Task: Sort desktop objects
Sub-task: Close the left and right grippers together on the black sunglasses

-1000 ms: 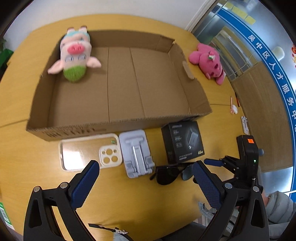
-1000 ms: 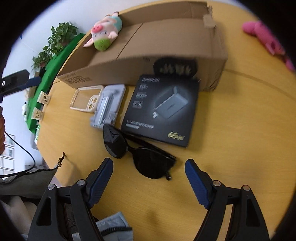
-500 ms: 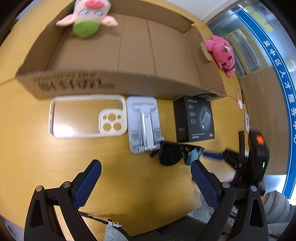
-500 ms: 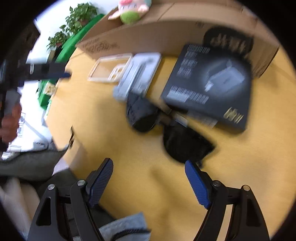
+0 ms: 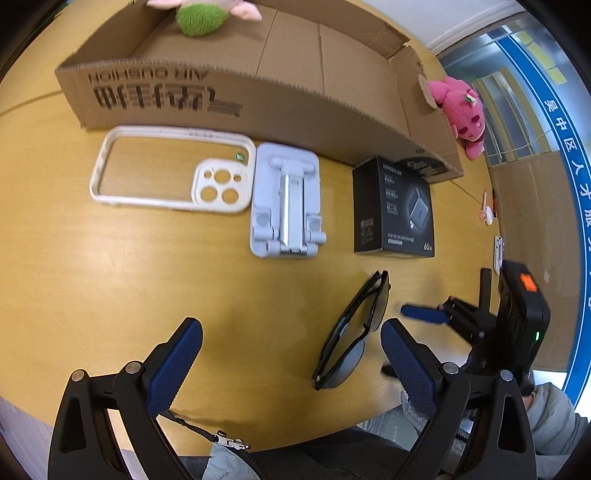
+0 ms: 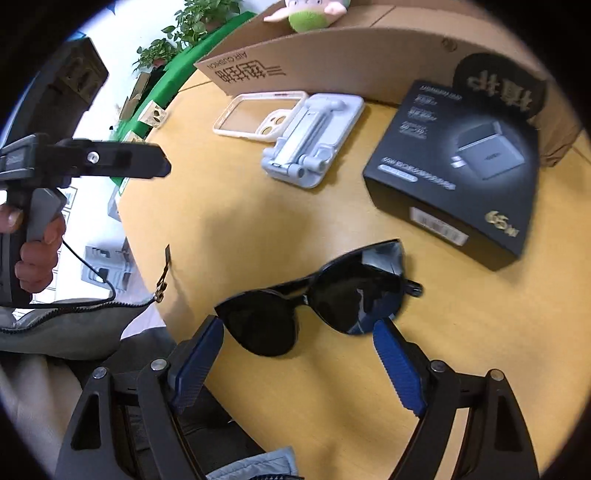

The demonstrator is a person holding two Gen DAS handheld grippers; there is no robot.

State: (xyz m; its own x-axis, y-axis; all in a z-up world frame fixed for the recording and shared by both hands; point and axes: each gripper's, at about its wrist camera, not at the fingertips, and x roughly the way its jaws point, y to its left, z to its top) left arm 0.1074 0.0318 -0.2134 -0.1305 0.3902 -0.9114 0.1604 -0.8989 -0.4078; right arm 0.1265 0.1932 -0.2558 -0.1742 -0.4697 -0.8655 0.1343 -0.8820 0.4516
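Observation:
Black sunglasses lie on the wooden table near its front edge, also in the left wrist view. My right gripper is open, its blue pads on either side of the sunglasses. My left gripper is open and empty above bare table, left of the sunglasses. Beyond lie a white phone case, a pale blue folding stand and a black charger box. A cardboard box holds a pig plush.
A pink plush lies right of the cardboard box. Small items sit at the table's right edge. Green plants stand beyond the table's left end. The table's front edge and a grey jacket are close below.
Both grippers have dropped lower and closer to the table. The right gripper has closed in on the sunglasses, which now lie between its pads.

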